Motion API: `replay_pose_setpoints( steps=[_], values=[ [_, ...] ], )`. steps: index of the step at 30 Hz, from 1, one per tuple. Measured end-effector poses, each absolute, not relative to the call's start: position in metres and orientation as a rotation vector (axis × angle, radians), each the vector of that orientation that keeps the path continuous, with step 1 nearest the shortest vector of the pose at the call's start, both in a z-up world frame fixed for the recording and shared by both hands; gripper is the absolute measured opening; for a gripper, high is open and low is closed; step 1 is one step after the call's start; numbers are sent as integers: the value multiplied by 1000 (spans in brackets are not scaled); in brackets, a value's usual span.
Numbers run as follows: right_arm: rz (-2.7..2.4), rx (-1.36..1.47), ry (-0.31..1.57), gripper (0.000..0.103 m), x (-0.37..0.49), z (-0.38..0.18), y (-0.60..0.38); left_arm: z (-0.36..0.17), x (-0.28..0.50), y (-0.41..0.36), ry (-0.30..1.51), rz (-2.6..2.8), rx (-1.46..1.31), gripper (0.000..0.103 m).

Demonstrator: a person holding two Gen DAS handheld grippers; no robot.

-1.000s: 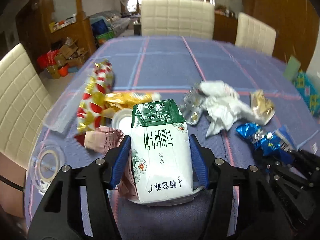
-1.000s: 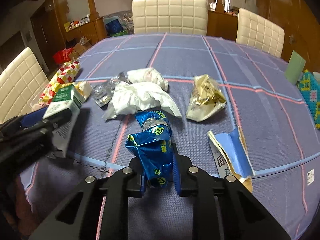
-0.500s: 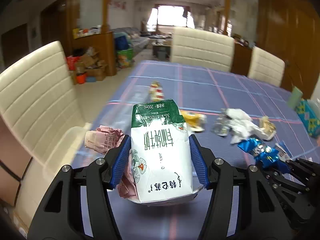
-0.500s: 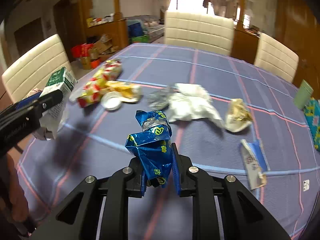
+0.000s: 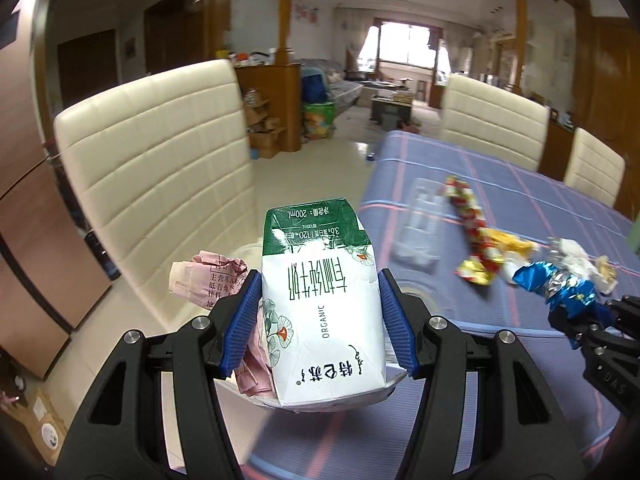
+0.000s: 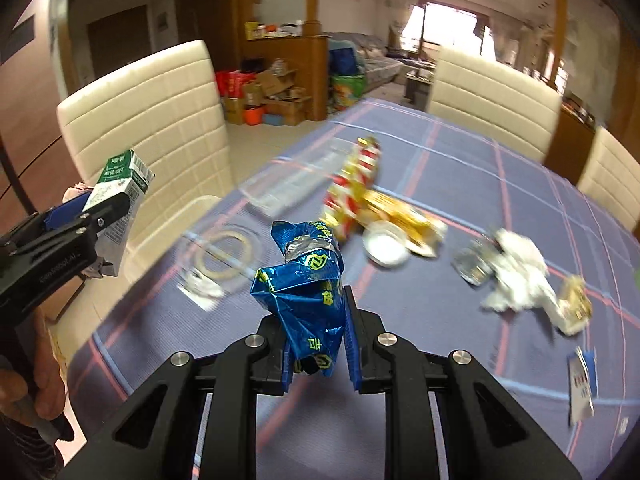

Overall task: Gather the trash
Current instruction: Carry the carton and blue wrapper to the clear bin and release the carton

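Flanking table (image 6: 460, 184), cream chair (image 5: 160, 160), floor clutter (image 6: 272, 96)

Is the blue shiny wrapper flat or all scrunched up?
Scrunched up. The blue wrapper is creased and bunched into a lump, pinched in the right gripper above the table.

White-and-green milk carton (image 5: 320, 304) with crumpled pink paper (image 5: 208, 280), clamped off the table; crumpled blue foil wrapper (image 6: 308, 292) (silver lining showing), likewise clamped upright.
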State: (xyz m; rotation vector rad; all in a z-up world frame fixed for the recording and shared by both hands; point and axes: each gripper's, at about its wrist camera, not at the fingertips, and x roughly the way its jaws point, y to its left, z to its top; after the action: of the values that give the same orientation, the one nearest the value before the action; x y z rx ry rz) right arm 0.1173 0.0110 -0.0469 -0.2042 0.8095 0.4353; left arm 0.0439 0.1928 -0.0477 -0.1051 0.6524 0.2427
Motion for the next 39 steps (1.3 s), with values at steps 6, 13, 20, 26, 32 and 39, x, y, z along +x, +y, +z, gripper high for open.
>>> replay_pose_setpoints(
  steps=[6,13,20,26,32,39],
  values=[
    [482,-250,796,20,133,-45,54,-55,53,231,662,298,-109,59],
    [508,-278,802,20,157,-48,93,-69,75,264,691,318,-125,61],
    [498,-281,827,20,174,-57,106,-81,88,285,693,335,-190,98],
    [509,-311,834,20,179,-63,120,-91,87,300,726,363,-224,98],
    [557,-354,845,20,176,-68,142,-93,72,311,718,405,-227,98],
    [619,-387,836,20,171,-68,172,-92,58,321,708,439,-235,98]
  ],
)
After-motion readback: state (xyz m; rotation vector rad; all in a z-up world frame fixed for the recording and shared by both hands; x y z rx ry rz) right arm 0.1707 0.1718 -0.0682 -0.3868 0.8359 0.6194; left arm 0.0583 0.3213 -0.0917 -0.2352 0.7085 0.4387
